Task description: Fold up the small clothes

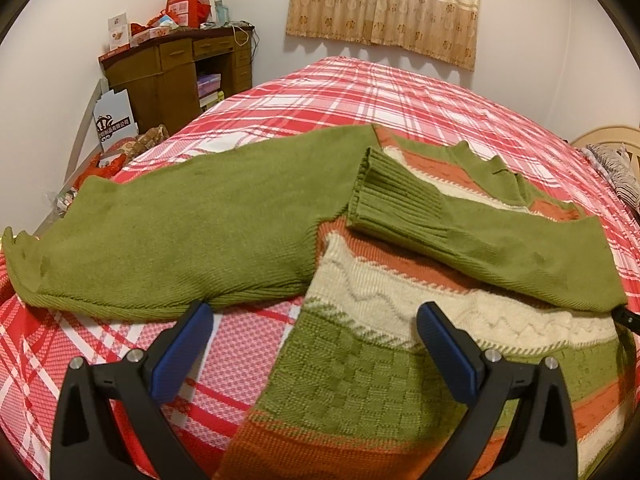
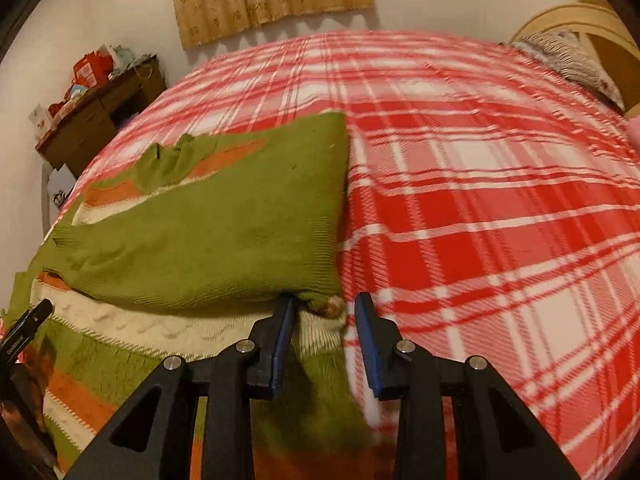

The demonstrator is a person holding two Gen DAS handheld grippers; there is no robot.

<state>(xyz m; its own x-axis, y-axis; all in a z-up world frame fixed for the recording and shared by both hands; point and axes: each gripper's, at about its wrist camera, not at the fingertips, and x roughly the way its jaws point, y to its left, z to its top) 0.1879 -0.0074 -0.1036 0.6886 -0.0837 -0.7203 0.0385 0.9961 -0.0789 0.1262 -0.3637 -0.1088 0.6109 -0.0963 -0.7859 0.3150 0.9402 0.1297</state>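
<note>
Red-and-white plaid bedspread (image 2: 480, 200) covers the bed, and a green, orange and cream striped sweater (image 1: 380, 292) lies flat on it. Over the sweater's lower edge the left gripper (image 1: 314, 344) hovers with its fingers wide apart, holding nothing; at the sweater's right edge the right gripper (image 2: 324, 332) has its fingers apart beside the folded-in sleeve (image 2: 224, 240). Beyond the sweater stand a wooden desk (image 1: 176, 68) and a curtain (image 1: 384, 8).

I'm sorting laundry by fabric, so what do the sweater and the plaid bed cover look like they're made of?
Sweater: looks like a thick knit, wool or acrylic; ribbed cuff, cable and basket-weave stripes, matte and slightly fuzzy.
Bed cover: looks like a woven blanket or sheet, perhaps cotton; the red, pink and white plaid shows a coarse weave texture, no sheen.
</note>
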